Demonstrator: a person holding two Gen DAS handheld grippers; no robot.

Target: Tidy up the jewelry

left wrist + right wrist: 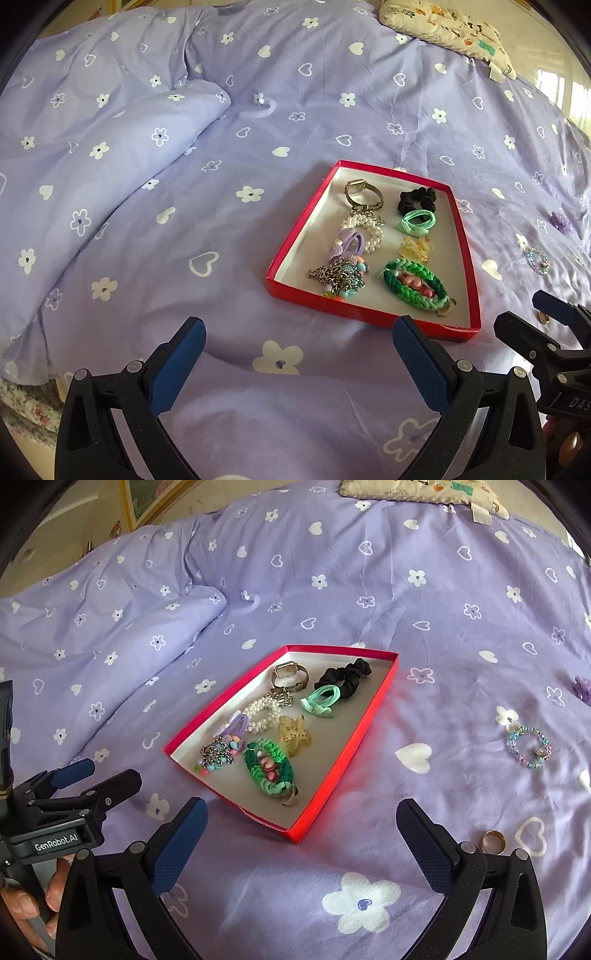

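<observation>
On my left the folded quilt [110, 635] lies bunched on the bed [443, 627], with no jewelry on it that I can see. Next comes the red box [334, 771], sitting flat on the purple sheet and already well filled: a watch [290, 674], a black scrunchie [343, 675], a mint hair tie [321, 699], a pearl bracelet [262, 712], a yellow claw clip [293, 733], a tangle of chains and beads [218, 755] and a green braided band [269, 771] all lie inside it. So I judge most of the sorting done. To the right of the box, out on the sheet, three things are still loose: a gold ring [493, 842] close by my right finger, a beaded bracelet [530, 746] farther off, and a small purple piece [583, 688] at the far edge, too cut off to identify.

My left tongs [299, 356] are spread wide, nothing between the pads, hovering above bare sheet just short of the box's near edge. My right tongs [301, 836] are equally wide and hold nothing; the ring lies just outside the right finger, not touching it as far as I can tell.
</observation>
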